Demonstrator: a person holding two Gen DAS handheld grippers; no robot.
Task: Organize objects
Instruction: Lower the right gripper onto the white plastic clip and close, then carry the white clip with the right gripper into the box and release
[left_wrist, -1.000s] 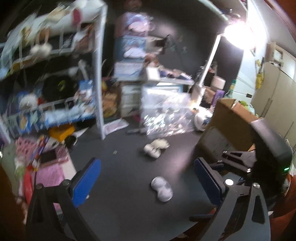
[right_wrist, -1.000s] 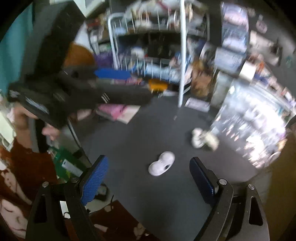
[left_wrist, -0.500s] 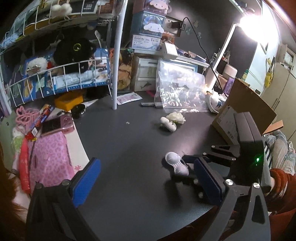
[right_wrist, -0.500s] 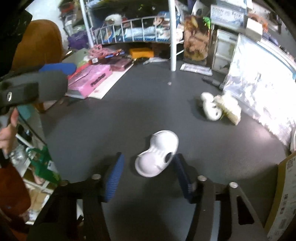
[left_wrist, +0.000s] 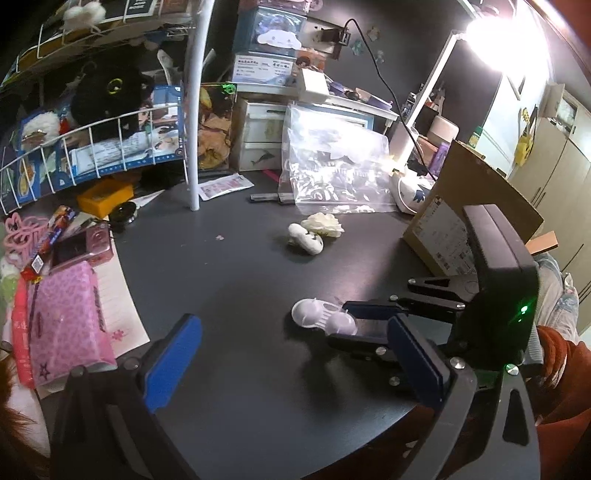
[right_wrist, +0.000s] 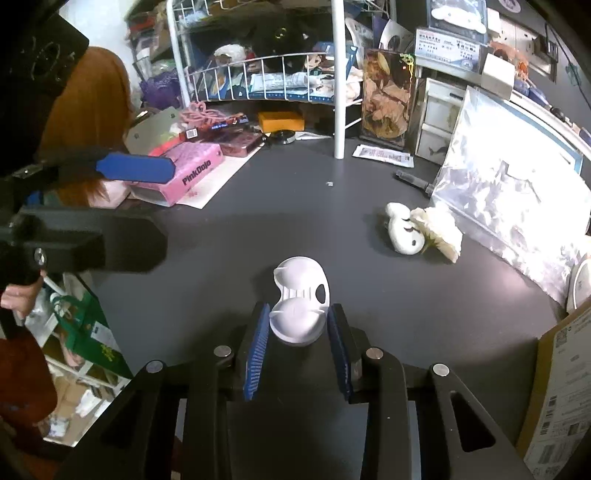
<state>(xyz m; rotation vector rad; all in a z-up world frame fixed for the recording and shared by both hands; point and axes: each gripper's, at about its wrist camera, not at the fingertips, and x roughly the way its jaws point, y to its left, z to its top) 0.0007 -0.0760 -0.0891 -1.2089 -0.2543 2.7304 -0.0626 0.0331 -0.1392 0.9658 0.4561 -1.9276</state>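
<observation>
Right wrist view: my right tool (right_wrist: 298, 336) stands narrowed around the near lobe of the white two-lobed plastic holder (right_wrist: 301, 299), one blue pad on either side; I cannot tell whether both pads press it.
Where the holder is: on the dark worktop (right_wrist: 229, 236), nearer me than the small white figure (right_wrist: 402, 232), which lies touching the cream flower (right_wrist: 441, 236).
Left tool: my left tool (left_wrist: 295, 365) is spread wide and holds nothing, with the holder just ahead of its right pad.
Risk of slip: I judge the lobe is rounded and smooth, so a grip on its curve alone may squeeze it forward out of the pads.
Risk of tilt: held by one end, the far lobe may droop or swing on lifting.
Risk of collision: my two tools are close together at the holder, and the left one may knock it.
</observation>
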